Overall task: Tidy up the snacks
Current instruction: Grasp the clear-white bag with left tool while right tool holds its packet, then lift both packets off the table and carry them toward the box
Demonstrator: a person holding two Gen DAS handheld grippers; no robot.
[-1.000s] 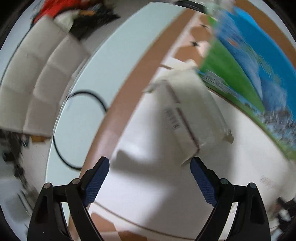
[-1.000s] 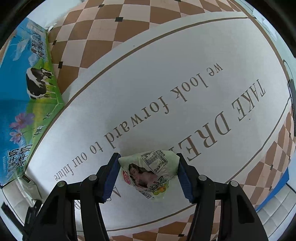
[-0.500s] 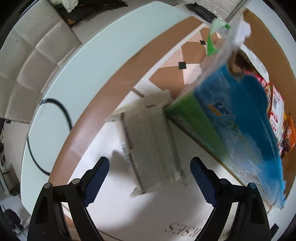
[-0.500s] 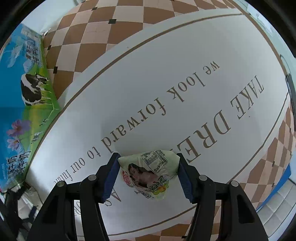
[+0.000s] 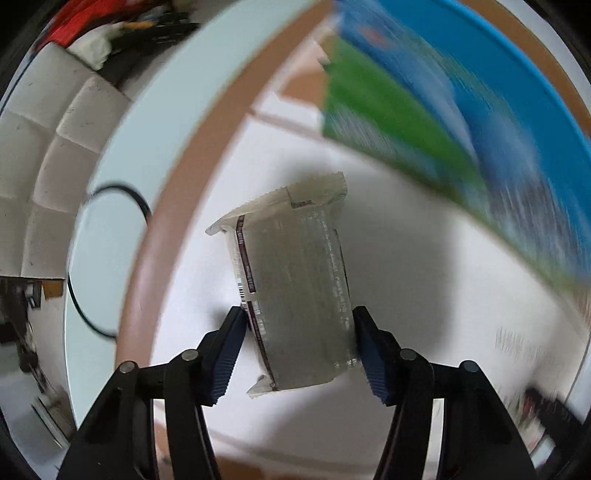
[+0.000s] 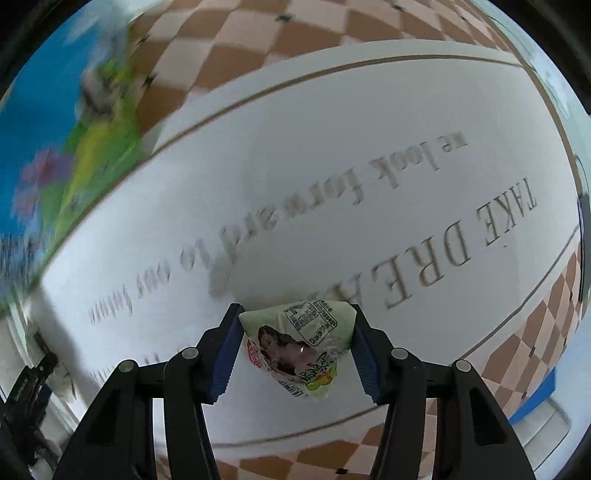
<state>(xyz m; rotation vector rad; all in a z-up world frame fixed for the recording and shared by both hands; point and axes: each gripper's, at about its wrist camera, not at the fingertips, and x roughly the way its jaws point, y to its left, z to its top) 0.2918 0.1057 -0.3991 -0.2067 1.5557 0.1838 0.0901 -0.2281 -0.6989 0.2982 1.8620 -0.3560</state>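
Left gripper has closed since the earlier frame: jaws were wide apart with the grey snack packet lying loose ahead of them, now both blue pads press the packet's sides near its lower end. The packet runs lengthwise away from the camera, barcode strip down its left edge, crimped seal at the far end. Can't tell whether it is lifted or resting on the white tablecloth; there is a dark shadow around it.

The blue-and-green carton has swung across the left view. It now fills the upper right beyond the packet, heavily motion-blurred. The light table edge and a black cable loop sit left of the packet.

Right gripper: no change in grip. Jaws narrowed on the pale green snack pouch, printed face and label panel toward the camera, held just over the tablecloth lettering. The right view has shifted a little; the same carton at far left of the pouch is now smeared by blur, where it was sharp before. Checkered border beyond the pouch.
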